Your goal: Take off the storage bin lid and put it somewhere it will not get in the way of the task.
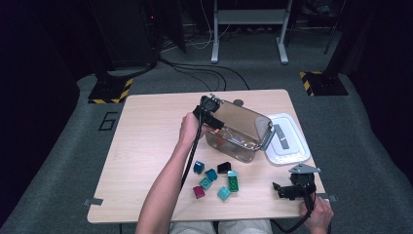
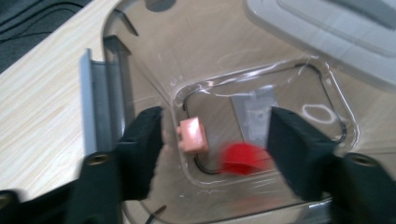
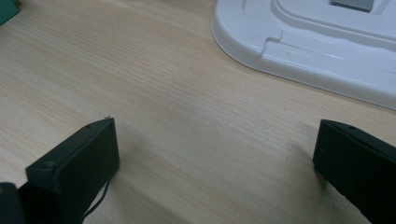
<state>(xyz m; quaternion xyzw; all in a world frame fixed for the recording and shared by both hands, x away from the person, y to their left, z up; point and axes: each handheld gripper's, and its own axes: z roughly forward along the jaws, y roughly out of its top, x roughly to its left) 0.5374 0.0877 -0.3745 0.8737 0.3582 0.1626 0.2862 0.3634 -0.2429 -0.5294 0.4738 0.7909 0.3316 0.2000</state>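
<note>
A clear plastic container [image 1: 243,117] stands at the table's middle, slightly right. My left gripper [image 1: 213,122] hangs over its left end and points down into it. In the left gripper view my left gripper [image 2: 217,119] is open with nothing pressed between its pads. Below it, a pink block [image 2: 192,135] lies on the container's floor [image 2: 322,93]. A blurred red block [image 2: 240,157] shows next to the pink one. My right gripper [image 1: 284,190] rests near the table's front right corner. In its own view my right gripper [image 3: 217,128] is wide open over bare wood.
The container's white lid [image 1: 287,139] lies flat just right of it; the lid [image 3: 317,42] is also ahead of my right gripper. Several small blocks [image 1: 214,180], teal, green, black and dark red, lie near the front edge. The wooden table [image 1: 146,146] has bare room at the left.
</note>
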